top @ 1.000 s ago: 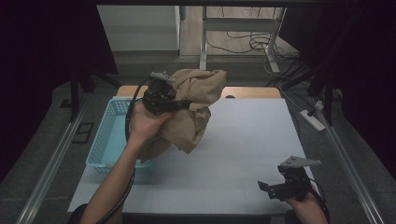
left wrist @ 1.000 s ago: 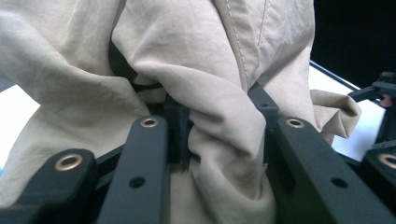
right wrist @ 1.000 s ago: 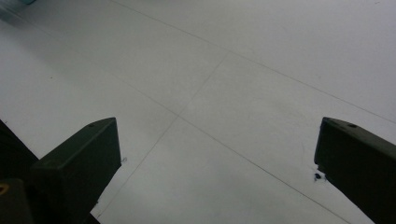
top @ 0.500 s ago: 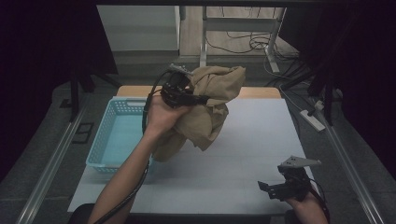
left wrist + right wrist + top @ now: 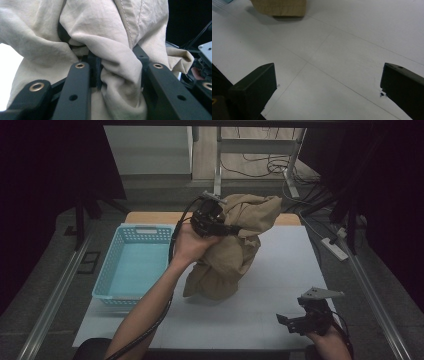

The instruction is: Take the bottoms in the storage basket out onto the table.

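Note:
A bunched tan cloth garment hangs over the white table, its lower end near or on the surface. My left gripper is raised at the table's far middle and shut on a fold of the tan garment, whose fabric is squeezed between the black jaws. Its fingertips are hidden under the cloth. My right gripper rests low at the near right of the table, open, with bare white table between its jaws. The garment's lower edge lies far ahead of it.
A light blue plastic basket stands on the table's left side, beside the hanging garment. A power strip lies off the right edge. Metal rails run along both sides, and cables cover the floor behind.
The left hand has carried the garment to the right, away from the basket and toward the table's middle. The right gripper has stayed in place.

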`<act>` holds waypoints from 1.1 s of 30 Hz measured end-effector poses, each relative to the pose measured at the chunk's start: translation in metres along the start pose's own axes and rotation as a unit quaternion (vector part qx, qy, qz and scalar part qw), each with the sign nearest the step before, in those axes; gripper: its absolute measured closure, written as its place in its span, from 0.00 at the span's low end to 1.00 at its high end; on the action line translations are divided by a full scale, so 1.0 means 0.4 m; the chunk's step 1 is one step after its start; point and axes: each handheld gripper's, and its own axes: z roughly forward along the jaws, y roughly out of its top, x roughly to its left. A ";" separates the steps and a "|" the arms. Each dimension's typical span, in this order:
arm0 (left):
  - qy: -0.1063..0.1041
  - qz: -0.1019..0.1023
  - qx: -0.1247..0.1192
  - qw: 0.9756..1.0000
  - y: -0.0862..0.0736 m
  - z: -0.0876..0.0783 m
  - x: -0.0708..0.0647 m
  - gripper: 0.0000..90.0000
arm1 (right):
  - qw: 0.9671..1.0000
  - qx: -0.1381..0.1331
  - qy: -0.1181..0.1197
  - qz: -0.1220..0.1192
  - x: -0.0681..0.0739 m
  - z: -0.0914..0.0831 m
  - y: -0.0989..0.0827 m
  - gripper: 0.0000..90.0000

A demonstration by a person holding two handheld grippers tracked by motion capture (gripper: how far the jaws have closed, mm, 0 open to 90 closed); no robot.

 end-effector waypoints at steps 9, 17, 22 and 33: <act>0.009 0.003 0.020 1.000 -0.018 0.043 0.007 0.75 | 1.000 0.001 0.001 -0.002 0.000 0.000 0.000 0.01; 0.024 -0.003 0.034 0.999 -0.042 0.082 0.021 0.75 | 1.000 0.000 0.001 -0.001 0.000 0.000 0.000 0.01; 0.037 0.002 0.046 0.998 -0.058 0.103 0.024 0.75 | 1.000 0.001 0.001 -0.002 0.000 0.000 0.000 0.01; 0.046 -0.005 0.064 0.997 -0.095 0.143 0.040 0.75 | 1.000 0.001 0.002 -0.002 0.001 0.000 0.000 0.01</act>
